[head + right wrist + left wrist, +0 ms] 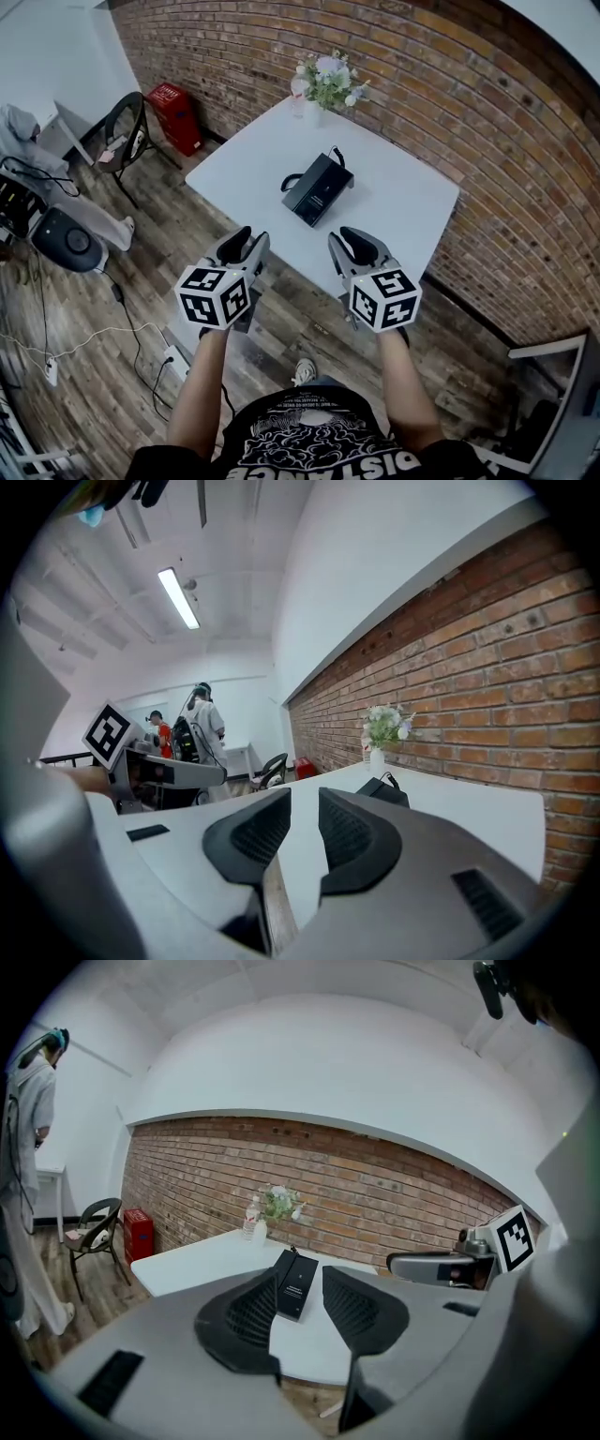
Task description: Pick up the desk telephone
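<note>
The black desk telephone (318,188) lies flat near the middle of the white table (403,211), its cord curling off the far end. Both grippers hover short of the table's near edge, over the wooden floor, and point at the telephone. My left gripper (246,237) is open with nothing between its jaws; in the left gripper view (300,1276) the telephone (296,1284) shows through the gap. My right gripper (349,239) is open by a narrow gap, also empty. From the right gripper view (304,797) the telephone (384,789) lies ahead to the right.
A vase of flowers (328,82) and a water bottle (298,94) stand at the table's far corner by the brick wall (450,103). A black chair (122,139) and a red box (176,116) stand left. Cables and a power strip (173,359) lie on the floor. People (202,726) stand far off.
</note>
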